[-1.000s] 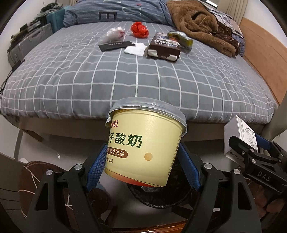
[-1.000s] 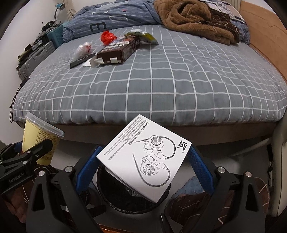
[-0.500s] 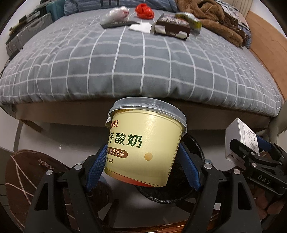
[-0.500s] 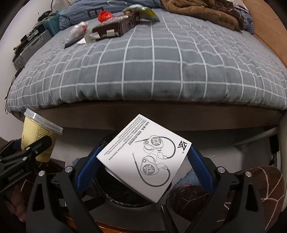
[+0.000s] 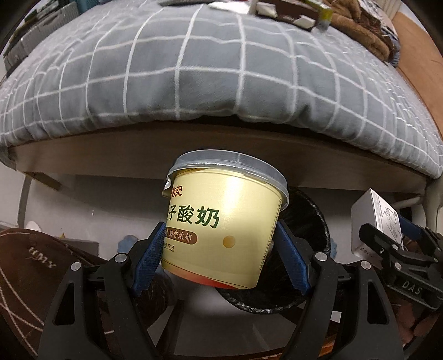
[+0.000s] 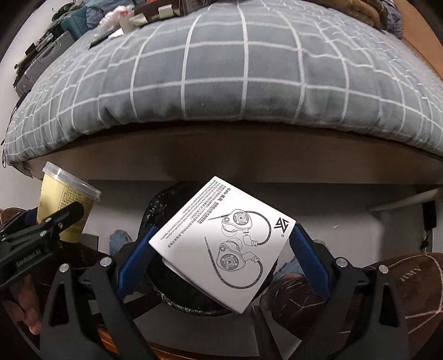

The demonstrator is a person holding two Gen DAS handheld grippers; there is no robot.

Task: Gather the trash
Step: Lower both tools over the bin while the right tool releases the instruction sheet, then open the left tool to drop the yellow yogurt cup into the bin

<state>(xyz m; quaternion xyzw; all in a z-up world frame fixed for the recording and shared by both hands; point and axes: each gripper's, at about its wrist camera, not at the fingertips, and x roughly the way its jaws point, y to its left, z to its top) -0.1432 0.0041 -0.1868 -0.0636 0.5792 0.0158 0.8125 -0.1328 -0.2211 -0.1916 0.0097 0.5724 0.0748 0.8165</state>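
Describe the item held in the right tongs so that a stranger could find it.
Below the grey checked bed, over the black-lined bin, the right tongs clamp a white box. Unlike the yellow yogurt cup nearby, it shows an earphone line drawing.

Bed (image 5: 210,72): grey duvet with white grid; at its far end a brown carton (image 6: 177,7), white tissue (image 5: 229,7), clear plastic wrapper (image 6: 116,15), brown fleece garment (image 5: 360,36).

Floor (image 5: 91,205): black-lined waste bin (image 5: 313,221), brown slippers (image 5: 30,265), just beside the bed frame.
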